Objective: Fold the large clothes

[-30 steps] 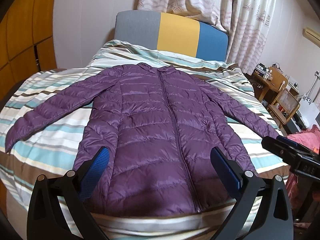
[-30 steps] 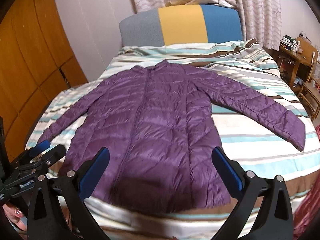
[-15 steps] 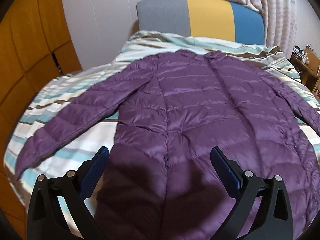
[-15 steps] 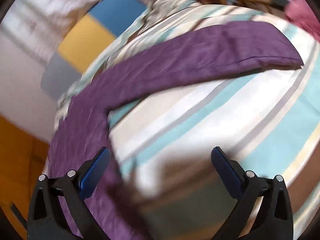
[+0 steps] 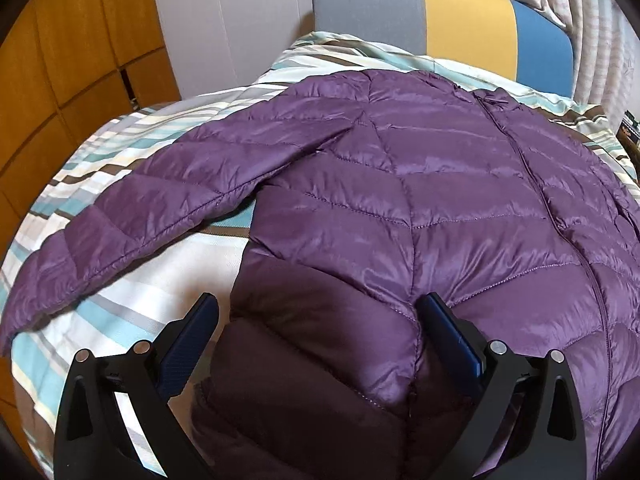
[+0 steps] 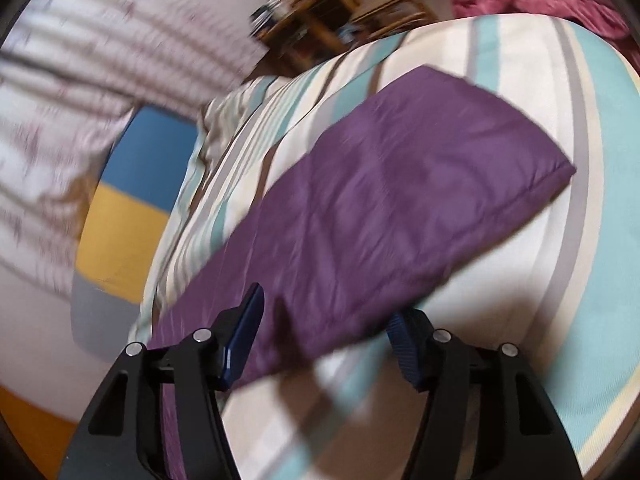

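Home bedroom: striped bedding, padded headboard, curtains, likely wooden desk, blurred.

— What's on the bed?
— Purple quilted puffer jacket, spread flat, front up, zipped.
— Sleeves?
— One sleeve angled outward; the other sleeve stretched across the stripes.

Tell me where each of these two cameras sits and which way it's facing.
Left wrist: on the left gripper, low over the purple jacket, facing the headboard; open fingers show.
Right wrist: on the right gripper, tilted, blurred, looking along the jacket's sleeve; open fingers straddle it.
Shared: jacket, striped bedding, headboard.
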`<state>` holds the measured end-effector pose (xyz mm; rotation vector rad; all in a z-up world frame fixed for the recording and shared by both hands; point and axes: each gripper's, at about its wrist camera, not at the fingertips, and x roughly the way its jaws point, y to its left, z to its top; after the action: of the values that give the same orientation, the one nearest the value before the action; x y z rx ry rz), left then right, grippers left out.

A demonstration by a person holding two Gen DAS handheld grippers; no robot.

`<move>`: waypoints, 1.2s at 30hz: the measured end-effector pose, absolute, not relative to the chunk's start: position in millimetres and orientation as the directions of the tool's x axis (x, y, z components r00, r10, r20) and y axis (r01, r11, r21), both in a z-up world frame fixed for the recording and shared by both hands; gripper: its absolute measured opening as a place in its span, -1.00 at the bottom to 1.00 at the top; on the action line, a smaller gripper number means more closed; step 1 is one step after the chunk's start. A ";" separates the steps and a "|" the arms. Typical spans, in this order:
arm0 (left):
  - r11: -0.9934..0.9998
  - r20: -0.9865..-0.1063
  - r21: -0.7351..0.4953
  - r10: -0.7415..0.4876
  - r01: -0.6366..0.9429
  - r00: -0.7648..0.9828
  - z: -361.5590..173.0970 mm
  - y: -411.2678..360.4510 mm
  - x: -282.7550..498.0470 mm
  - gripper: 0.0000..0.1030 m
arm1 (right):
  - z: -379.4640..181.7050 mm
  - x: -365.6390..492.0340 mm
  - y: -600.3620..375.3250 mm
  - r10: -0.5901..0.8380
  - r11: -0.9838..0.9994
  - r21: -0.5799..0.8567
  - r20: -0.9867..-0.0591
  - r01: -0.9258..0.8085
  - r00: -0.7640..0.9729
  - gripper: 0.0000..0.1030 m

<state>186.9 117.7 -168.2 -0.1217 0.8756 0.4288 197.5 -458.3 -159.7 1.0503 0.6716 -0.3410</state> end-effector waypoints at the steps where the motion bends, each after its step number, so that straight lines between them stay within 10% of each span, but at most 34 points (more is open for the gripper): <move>1: 0.907 -0.763 0.082 0.324 -0.413 0.559 -169.1 115.9 186.8 0.94 | -159.9 199.0 -462.8 0.040 0.452 0.687 -0.653 0.570 0.756 0.16; 9: 0.905 -0.765 0.121 0.346 -0.407 0.543 -174.4 109.6 191.0 0.94 | -149.4 212.9 -465.3 -0.074 0.537 0.551 -0.723 0.638 0.687 -0.66; 21: 0.911 -0.777 0.018 0.272 -0.412 0.568 -179.2 120.5 187.5 0.94 | -75.9 246.3 -294.9 -0.170 0.969 0.051 -0.569 0.241 0.804 -0.76; 36: 0.911 -0.775 0.004 0.263 -0.412 0.574 -179.0 123.1 187.1 0.94 | -125.9 268.6 -45.7 0.056 0.837 -0.446 -0.508 -0.318 0.860 -0.82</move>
<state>187.1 123.1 -179.0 -0.1843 0.8742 0.3982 268.6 -45.7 -125.9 -0.5481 0.5023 0.2067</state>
